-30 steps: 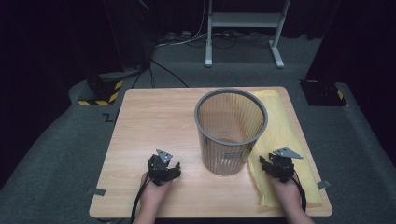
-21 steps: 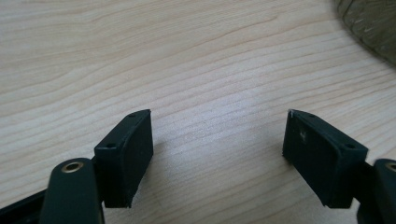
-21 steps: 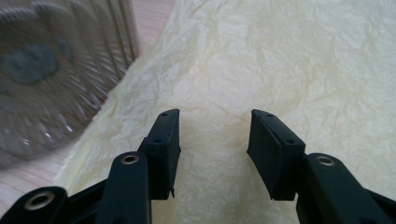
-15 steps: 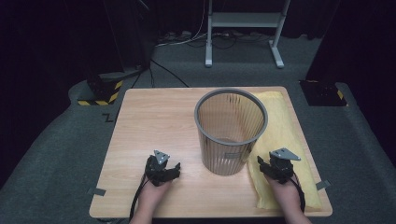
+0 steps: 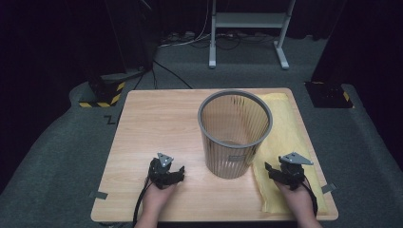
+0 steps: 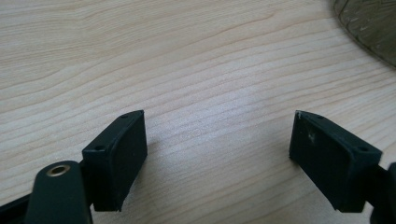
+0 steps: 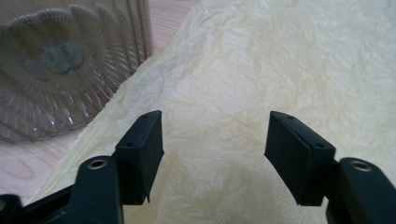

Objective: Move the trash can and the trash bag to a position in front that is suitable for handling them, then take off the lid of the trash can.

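While the grey ribbed plastic wastebasket (image 5: pixel 235 134) stands upright at the wooden table's (image 5: pixel 157 118) middle, the crinkled pale-yellow paper sheet (image 5: pixel 285 137) lies right of it, under the right gripper (image 5: pixel 283 172). The left gripper (image 6: pixel 217 149) hangs released over bare wood. The right gripper's (image 7: pixel 215 149) jaws gape over creased paper (image 7: pixel 261 70), the basket (image 7: pixel 56 65) at far left.

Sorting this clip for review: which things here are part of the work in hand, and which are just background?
In the job:
- yellow sheet, under the open right gripper
- grey mesh basket, beside the sheet
- left gripper, open over bare wooden table

Just lying about:
- metal stand on the floor
- floor cables
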